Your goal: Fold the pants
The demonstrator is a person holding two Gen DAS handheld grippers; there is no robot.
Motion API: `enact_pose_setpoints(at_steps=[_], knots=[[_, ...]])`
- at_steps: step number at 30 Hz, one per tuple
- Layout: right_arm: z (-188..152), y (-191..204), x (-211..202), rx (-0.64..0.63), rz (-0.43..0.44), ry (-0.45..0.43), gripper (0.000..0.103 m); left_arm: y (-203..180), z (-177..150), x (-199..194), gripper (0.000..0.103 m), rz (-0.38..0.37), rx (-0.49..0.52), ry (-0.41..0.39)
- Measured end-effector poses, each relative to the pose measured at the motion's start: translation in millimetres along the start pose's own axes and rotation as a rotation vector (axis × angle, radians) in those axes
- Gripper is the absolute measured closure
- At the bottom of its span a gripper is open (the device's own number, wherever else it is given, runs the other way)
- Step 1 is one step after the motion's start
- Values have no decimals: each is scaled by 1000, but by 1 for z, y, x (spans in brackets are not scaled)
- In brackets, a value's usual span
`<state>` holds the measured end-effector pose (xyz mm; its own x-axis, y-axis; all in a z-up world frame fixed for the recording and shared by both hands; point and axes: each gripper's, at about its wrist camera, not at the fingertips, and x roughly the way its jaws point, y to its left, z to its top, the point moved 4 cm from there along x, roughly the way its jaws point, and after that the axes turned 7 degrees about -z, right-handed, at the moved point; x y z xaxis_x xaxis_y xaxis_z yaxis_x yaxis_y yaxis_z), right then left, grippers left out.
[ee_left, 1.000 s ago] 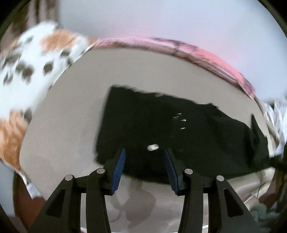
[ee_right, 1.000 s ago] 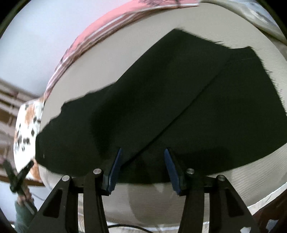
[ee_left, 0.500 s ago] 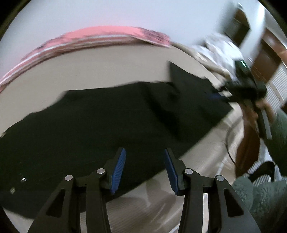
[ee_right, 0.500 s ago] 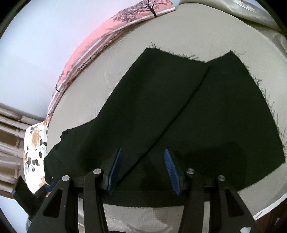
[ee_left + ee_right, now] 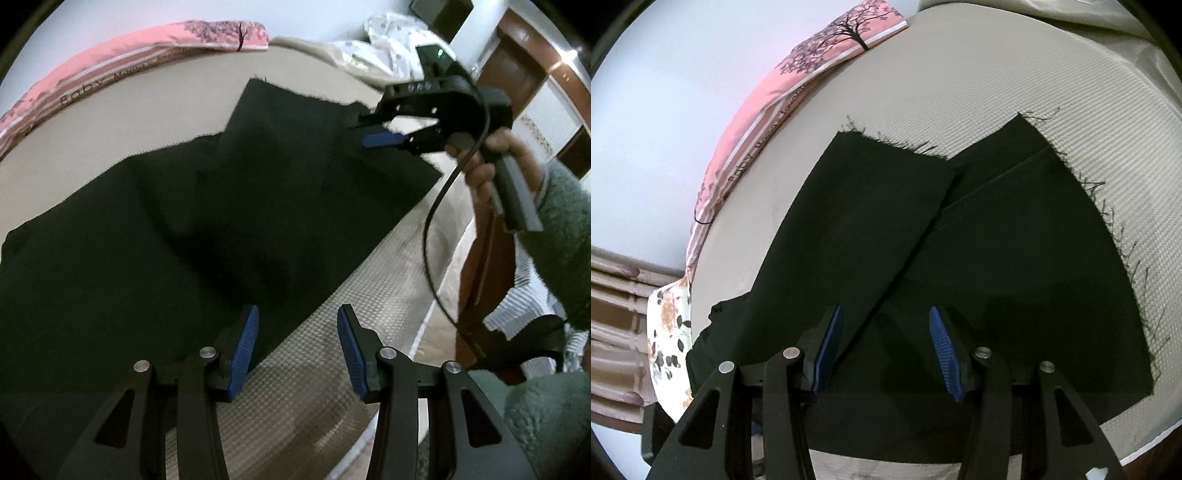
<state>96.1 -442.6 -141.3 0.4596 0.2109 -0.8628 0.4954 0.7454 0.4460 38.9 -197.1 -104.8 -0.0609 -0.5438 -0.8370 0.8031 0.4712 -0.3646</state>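
Your black pants (image 5: 207, 229) lie flat on the bed (image 5: 147, 122), legs spread apart at the frayed ends. Your left hand-held gripper (image 5: 295, 347) is wide open and holds nothing; it hangs over the near edge of the pants. Only this view shows your right hand-held gripper (image 5: 384, 131) from the side, open, above a leg end. The right view shows the two legs (image 5: 960, 229) overlapping, and its hand-held gripper (image 5: 884, 347) open and holding nothing. It also shows the pink pillow (image 5: 798, 74).
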Motion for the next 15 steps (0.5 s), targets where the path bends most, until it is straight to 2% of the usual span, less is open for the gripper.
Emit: enact_pose_setpoints(at_steps=[5, 11, 15], knots=[[8, -12, 4, 19, 33, 5, 58, 6, -5, 12, 75, 61, 0, 26], [34, -19, 9, 43, 61, -38, 59, 12, -9, 11, 77, 45, -40, 19], [53, -19, 14, 51, 63, -63, 64, 15, -11, 10, 77, 29, -70, 13]])
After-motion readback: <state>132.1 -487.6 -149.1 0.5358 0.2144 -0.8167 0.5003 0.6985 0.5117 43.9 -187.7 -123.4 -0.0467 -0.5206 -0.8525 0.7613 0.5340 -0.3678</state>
